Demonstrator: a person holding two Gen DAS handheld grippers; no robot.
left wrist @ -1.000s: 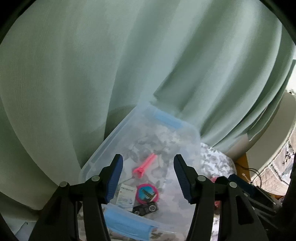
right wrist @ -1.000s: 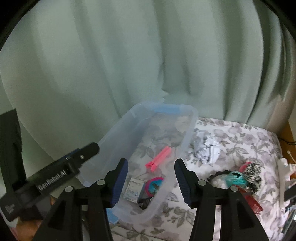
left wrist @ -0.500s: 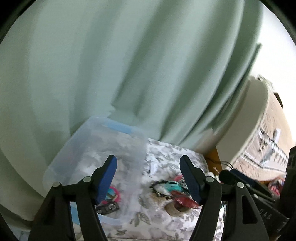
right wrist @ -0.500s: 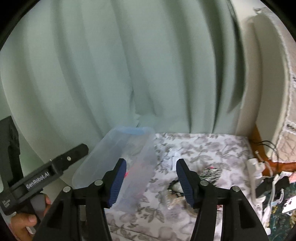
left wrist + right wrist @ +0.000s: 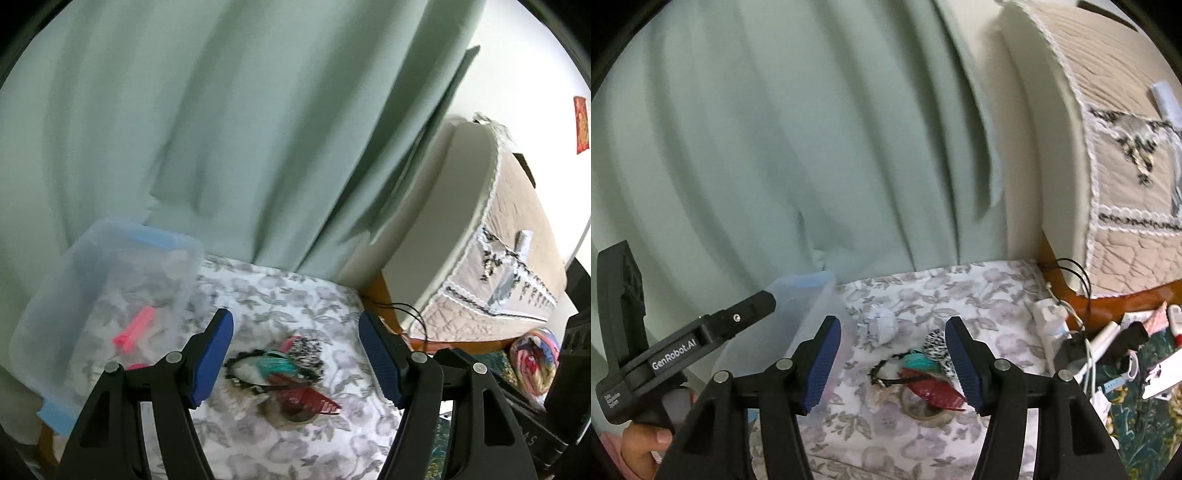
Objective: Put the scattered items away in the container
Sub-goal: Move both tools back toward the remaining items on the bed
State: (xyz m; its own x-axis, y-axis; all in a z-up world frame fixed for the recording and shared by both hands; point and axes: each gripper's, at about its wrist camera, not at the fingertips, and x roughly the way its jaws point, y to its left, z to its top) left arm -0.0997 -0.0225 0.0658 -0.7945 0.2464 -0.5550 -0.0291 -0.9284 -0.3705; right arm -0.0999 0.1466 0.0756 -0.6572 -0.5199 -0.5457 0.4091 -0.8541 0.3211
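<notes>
The remaining heap of small items (image 5: 916,369), comprising a teal piece, a dark red comb-like clip (image 5: 932,393), a black beaded band and a speckled fabric piece, lies on the floral cloth (image 5: 960,291) just right of the clear container (image 5: 110,295). The clip's long axis runs roughly left to right across both views. The heap sits ahead of and below both grippers, framed between each pair of fingers. Which gripper is nearer cannot be judged with confidence.

The left gripper (image 5: 297,356) is spread wide and empty. The right gripper (image 5: 894,363) is likewise spread and empty.

The right wrist view alone shows a crumpled white paper (image 5: 881,323) beside the container wall. The left wrist view alone shows the container's contents, including a pink peg (image 5: 135,328).
</notes>
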